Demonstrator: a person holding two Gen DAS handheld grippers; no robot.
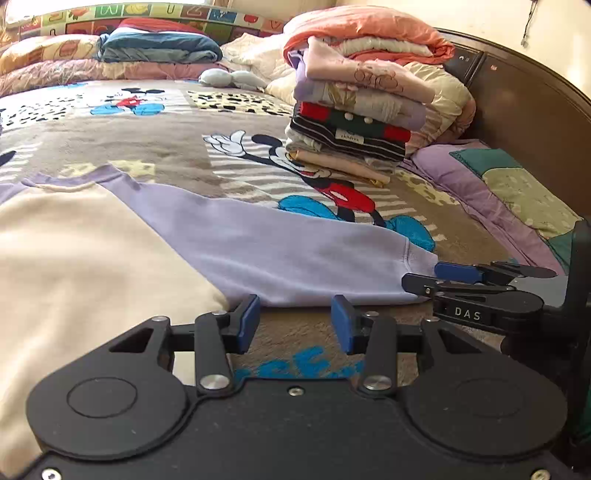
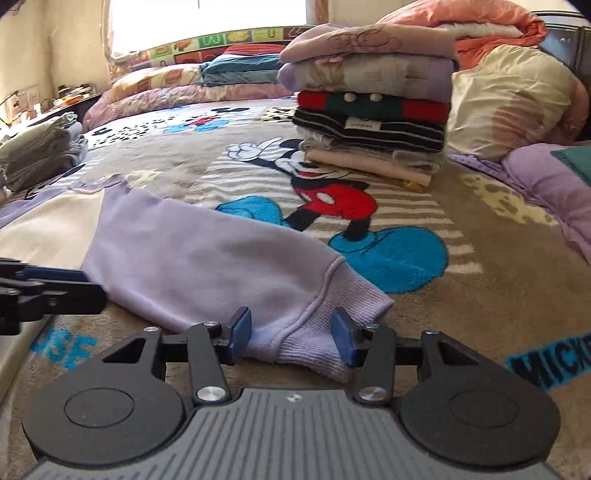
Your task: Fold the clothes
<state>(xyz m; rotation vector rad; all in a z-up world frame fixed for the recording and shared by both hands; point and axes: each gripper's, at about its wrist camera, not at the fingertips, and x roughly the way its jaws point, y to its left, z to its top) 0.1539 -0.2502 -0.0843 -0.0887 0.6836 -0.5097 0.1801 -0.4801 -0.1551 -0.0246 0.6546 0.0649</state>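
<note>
A sweatshirt with a cream body and lilac sleeves lies flat on the Mickey Mouse blanket. One lilac sleeve stretches to the right. My left gripper is open and low over the blanket, its fingers just short of the sleeve's near edge, nothing between them. My right gripper is open too, and the ribbed cuff lies between its fingers without being pinched. Each gripper shows in the other's view: the right one at the cuff, the left one beside the sleeve.
A tall stack of folded clothes stands on the blanket beyond the sleeve. Pillows and an orange quilt sit behind it against the dark headboard. A second grey pile is at the far left. A purple patchwork quilt lies at right.
</note>
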